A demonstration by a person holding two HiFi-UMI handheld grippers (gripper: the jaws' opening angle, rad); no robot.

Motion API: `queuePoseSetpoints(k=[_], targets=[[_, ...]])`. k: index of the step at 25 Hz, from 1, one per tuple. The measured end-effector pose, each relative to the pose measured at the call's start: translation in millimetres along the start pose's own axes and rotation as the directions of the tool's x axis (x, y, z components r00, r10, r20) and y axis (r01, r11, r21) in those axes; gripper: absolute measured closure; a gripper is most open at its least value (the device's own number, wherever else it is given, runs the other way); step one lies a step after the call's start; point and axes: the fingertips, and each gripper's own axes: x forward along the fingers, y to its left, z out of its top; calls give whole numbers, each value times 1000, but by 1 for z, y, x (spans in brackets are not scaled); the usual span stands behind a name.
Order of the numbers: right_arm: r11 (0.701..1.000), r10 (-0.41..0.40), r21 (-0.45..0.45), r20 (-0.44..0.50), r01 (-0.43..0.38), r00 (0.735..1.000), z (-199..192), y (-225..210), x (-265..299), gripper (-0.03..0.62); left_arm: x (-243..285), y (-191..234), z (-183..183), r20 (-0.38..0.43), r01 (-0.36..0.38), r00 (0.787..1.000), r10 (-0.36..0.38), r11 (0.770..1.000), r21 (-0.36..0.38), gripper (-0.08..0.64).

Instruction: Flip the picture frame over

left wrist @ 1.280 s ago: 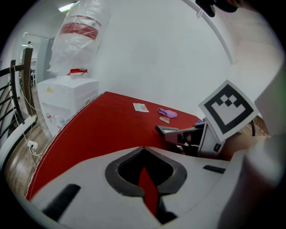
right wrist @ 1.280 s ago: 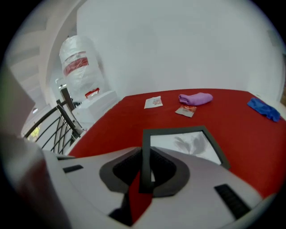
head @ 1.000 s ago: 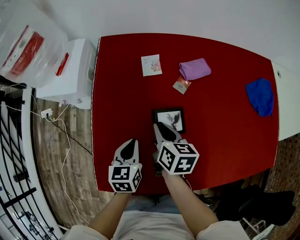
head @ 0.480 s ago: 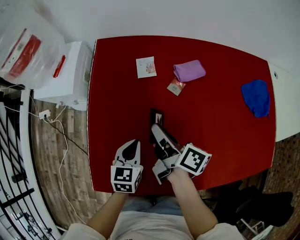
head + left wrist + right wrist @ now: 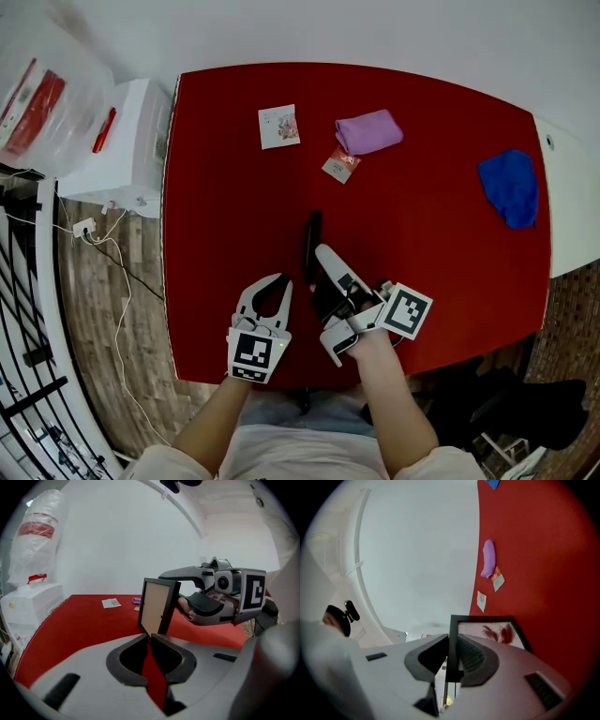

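Right gripper is clamped on the black rim of the picture frame, jaws part-way in. The frame is up on edge over the red desk, long axis running straight away from the person. Whether its bottom edge touches the desk, I can't tell. The printed face looks back at the right gripper, the plain back faces left. Left gripper, jaws pinched together and empty, sits just left of the frame's lower corner. I'd say the right hand tips it leftward. Count: one frame, two cloths, purple and blue, one paper card, one sachet.
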Motion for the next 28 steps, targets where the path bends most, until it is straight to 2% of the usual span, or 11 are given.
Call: queuePoseSetpoints(k=[3,5,8,13,15,18,20,21,23,25,28], targets=[[1000,16,21,-4,-16,1000,4,-1,-5,529,11,-20,-5,-8,48,999,-48,996,75,502],[999,24,35,-2,-24,1000,6,-1,-9,529,19,-30,-9,-6,51,999,-51,992,117,457],[999,29,33,-3,-29,1000,8,0,-13,529,32,-38,-4,20,38,999,-42,986,161,439],[1000,16,0,-16,-16,1000,12,-1,-18,529,44,-35,9,80,-17,997,4,987,162,437],[1000,1,-16,-18,-1,1000,14,-1,-20,529,45,-35,12,91,-29,996,14,986,165,476],[993,-64,-105,-29,60,998,17,3,-22,529,45,-36,12,89,-29,996,15,987,156,476],[960,-156,-239,-18,148,988,27,5,-29,528,45,-35,12,85,-32,996,20,988,149,476],[924,-216,-324,-1,204,976,34,5,-34,527,45,-35,11,83,-35,996,23,988,151,477],[826,-320,-477,39,299,947,45,6,-42,512,45,-36,12,79,-46,996,32,982,181,477],[756,-368,-564,55,333,928,47,8,-42,470,47,-39,12,75,-66,996,50,974,219,477],[713,-402,-610,50,347,914,39,9,-39,437,49,-44,13,70,-100,994,85,960,260,476]])
